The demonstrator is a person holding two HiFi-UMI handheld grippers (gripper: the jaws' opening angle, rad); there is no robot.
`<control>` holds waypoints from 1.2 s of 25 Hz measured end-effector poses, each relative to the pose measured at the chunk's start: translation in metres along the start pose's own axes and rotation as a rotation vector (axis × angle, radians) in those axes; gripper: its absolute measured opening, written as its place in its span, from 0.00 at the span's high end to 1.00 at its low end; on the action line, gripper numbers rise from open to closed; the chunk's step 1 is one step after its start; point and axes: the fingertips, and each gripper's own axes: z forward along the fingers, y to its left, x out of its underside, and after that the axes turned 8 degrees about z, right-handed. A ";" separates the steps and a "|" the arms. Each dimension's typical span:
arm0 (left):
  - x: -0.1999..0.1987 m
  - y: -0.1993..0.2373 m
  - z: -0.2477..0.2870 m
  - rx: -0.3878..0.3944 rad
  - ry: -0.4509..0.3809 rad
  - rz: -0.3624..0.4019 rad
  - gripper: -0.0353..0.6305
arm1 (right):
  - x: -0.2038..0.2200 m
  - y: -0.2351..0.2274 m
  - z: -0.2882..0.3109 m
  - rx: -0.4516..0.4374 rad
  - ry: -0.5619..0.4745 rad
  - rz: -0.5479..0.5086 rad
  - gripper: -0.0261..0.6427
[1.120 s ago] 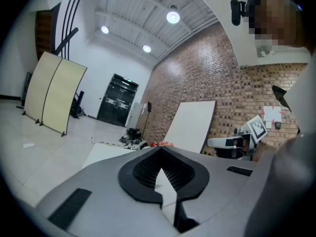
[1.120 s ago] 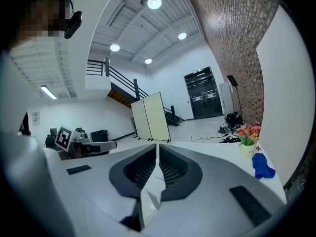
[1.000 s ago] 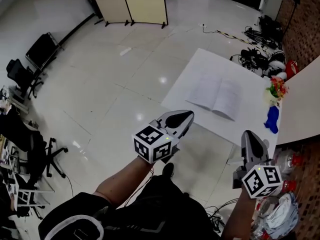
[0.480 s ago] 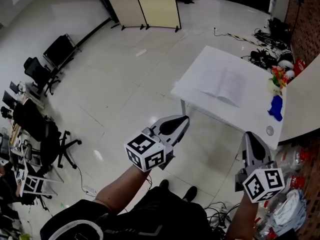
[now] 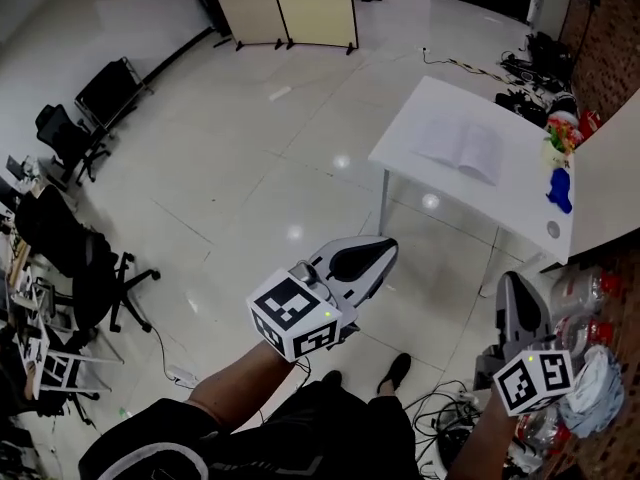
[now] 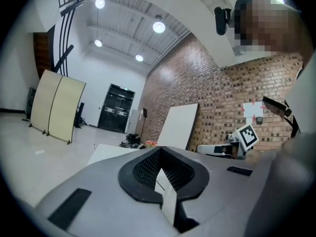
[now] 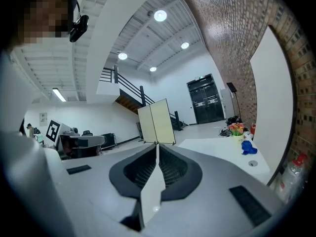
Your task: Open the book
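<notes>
The book (image 5: 462, 148) lies open, pages up, on a white desk (image 5: 425, 108) at the far right of the room. It sits toward the desk's right half. Further right on the desk stand what seem to be flowers (image 5: 562, 128), with a small blue object (image 5: 560, 190) on their near side; it is too small to name.

Both grippers are held out over the shiny floor (image 5: 250, 168), near the person and well apart from the desk. The left gripper (image 5: 385, 250) has its jaws pressed together with nothing between them. The right gripper (image 5: 512, 283), nearer and further right, likewise has its jaws closed and empty.

A cream folding screen (image 5: 290, 3) stands at the far side, and black office chairs (image 5: 65, 133) line the left edge.
</notes>
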 end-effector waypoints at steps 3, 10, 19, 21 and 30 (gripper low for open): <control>0.014 0.001 -0.039 0.014 0.023 -0.042 0.94 | 0.023 0.040 -0.024 0.025 0.012 0.025 0.95; 0.006 -0.052 -0.083 0.080 -0.003 -0.028 0.94 | 0.038 0.074 -0.096 0.081 0.007 0.016 0.95; 0.003 -0.175 -0.140 0.032 0.005 -0.007 0.94 | 0.045 0.100 -0.210 -0.020 -0.014 -0.031 0.95; 0.006 -0.207 -0.149 0.034 0.021 -0.009 0.94 | 0.049 0.100 -0.240 -0.042 -0.013 -0.057 0.95; -0.010 -0.278 -0.193 0.037 0.020 0.022 0.94 | 0.046 0.131 -0.314 -0.073 -0.061 -0.038 0.95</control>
